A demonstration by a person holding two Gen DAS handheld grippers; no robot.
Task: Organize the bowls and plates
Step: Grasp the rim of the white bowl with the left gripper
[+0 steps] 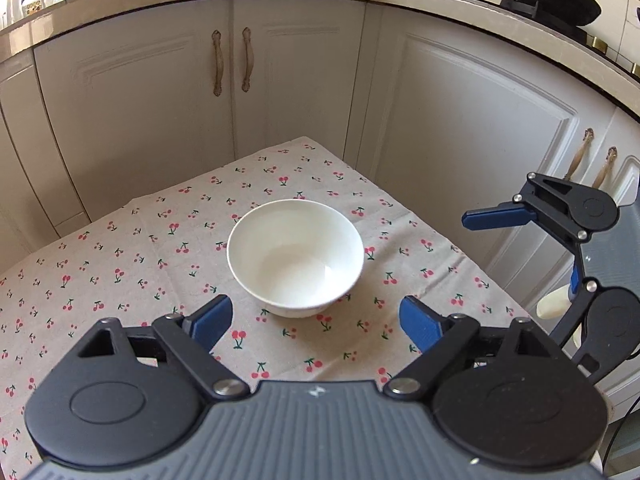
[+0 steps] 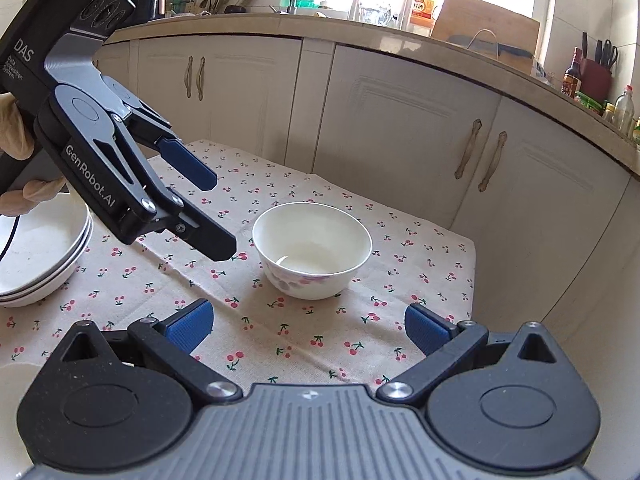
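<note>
Item: one white bowl (image 2: 312,256), standing upright and alone near the middle of the cherry-print tablecloth (image 2: 320,344), well apart from the other crockery. Glossy, deep-sided, nothing visible inside; a purple floral motif showed low on the outer wall in the right wrist view (that side was hidden from the left wrist camera).

Item: a stack of shallow white plates (image 2: 40,256), nested at the left edge of the cloth, partly behind the left tool. The number in the stack could not be told for certain.

Progress, as judged: the plates appeared gathered already; the bowl looked like the piece left to place. No second bowl was in view, so where it belonged could not be told.

Tongs: left gripper (image 1: 316,316), jaws apart with nothing between the blue pads, aimed down at the bowl, which sat just beyond the tips. Right gripper (image 2: 308,324), jaws likewise spread and empty, the bowl ahead of them, untouched.

Surroundings: cream cabinet doors (image 2: 400,120) behind the table; a cluttered countertop (image 2: 360,28) above.
</note>
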